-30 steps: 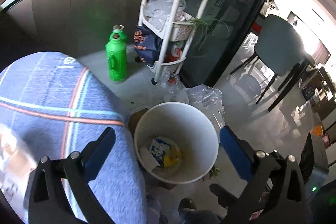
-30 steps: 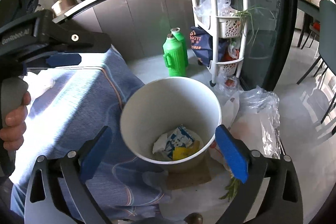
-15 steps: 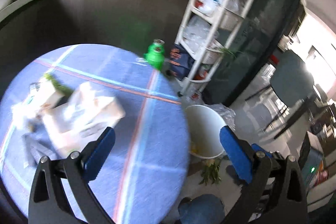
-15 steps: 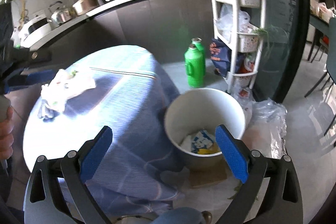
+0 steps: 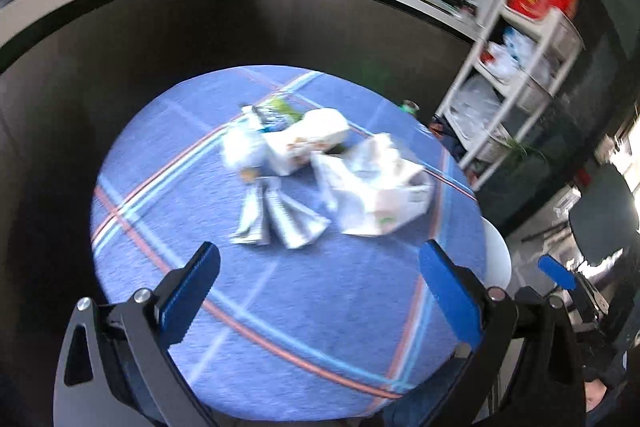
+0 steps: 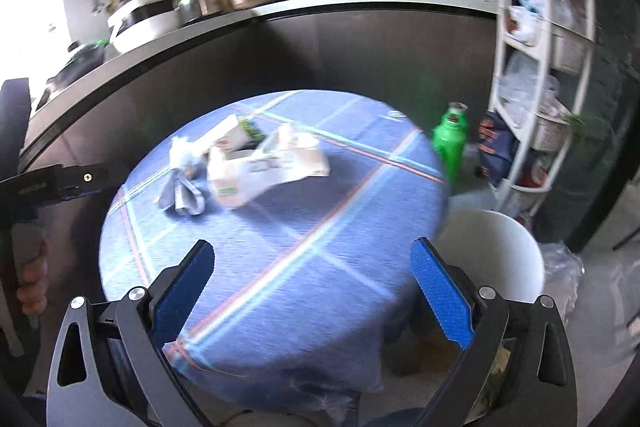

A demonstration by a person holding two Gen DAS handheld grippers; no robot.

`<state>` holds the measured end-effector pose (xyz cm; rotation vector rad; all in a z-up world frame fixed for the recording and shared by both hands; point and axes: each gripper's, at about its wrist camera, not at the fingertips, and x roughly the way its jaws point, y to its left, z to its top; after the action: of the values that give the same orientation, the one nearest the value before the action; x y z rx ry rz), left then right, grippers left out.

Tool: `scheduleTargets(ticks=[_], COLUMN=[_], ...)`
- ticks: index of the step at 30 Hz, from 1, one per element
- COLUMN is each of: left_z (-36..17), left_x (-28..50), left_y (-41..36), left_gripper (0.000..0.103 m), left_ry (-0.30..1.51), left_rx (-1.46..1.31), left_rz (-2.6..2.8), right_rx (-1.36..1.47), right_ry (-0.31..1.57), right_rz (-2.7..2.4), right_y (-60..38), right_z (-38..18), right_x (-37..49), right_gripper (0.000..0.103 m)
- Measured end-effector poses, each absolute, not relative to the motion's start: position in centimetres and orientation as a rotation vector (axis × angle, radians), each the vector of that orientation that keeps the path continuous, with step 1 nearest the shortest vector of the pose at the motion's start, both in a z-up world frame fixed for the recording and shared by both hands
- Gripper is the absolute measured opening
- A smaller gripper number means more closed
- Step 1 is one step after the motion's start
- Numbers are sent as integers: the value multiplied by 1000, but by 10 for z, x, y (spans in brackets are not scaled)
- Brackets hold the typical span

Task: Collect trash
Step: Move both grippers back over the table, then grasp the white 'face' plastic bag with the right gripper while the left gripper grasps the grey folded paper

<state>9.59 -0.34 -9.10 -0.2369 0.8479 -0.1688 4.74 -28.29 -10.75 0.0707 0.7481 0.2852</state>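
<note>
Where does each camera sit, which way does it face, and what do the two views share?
Left wrist: rides the left tongs, open, looking down on the round table and its trash pile.
Right wrist: rides the right tongs, open, facing the table, white bin and the person's left hand.
Shared: table, trash, white shelf rack.

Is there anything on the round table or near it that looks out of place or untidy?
Yes. A cluster of trash lies loose on the blue tablecloth: an opened white carton, crumpled white paper and flat silvery wrappers, none of it in the white bin beside the table. Both grippers are open and empty.
</note>
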Motion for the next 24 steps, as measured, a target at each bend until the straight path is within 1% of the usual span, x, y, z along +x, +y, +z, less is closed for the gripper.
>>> scheduleTargets(ticks=[4,8,17,22,24], left_z=[-105,-119,-137,-145,-148], left_x=[105,109,125,141,148], left_y=[26,41,45,45,42], left_gripper=[99,99,94,92,92], left_ry=[860,877,896,910,913], left_rx=[-299,-335,-309,-309,-311], left_rz=[-127,-126,-145,-158,-166], right_rx=[49,53,219,312,349], right_ry=[776,802,855,901,930], right_rz=[298,280,113,41,50], right_y=[-255,-238,-233,-231,-231], right_z=[-107,-106,-117,-137,-147], right_x=[58,79,143,169,174], right_gripper=[94,94,94,93,91])
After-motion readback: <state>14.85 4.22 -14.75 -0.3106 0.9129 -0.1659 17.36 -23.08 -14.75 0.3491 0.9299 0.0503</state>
